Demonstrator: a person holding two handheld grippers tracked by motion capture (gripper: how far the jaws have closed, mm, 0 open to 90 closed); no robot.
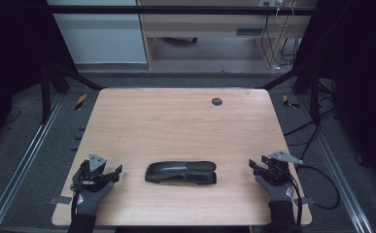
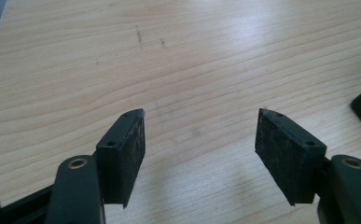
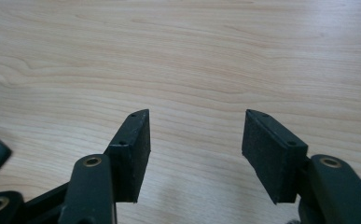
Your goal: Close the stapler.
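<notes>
High view: a long black plastic case, no readable writing, lies between the spread, empty left gripper and right gripper.

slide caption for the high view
Two open tools, left and right, flank a long black plastic case on a wooden table.
</notes>
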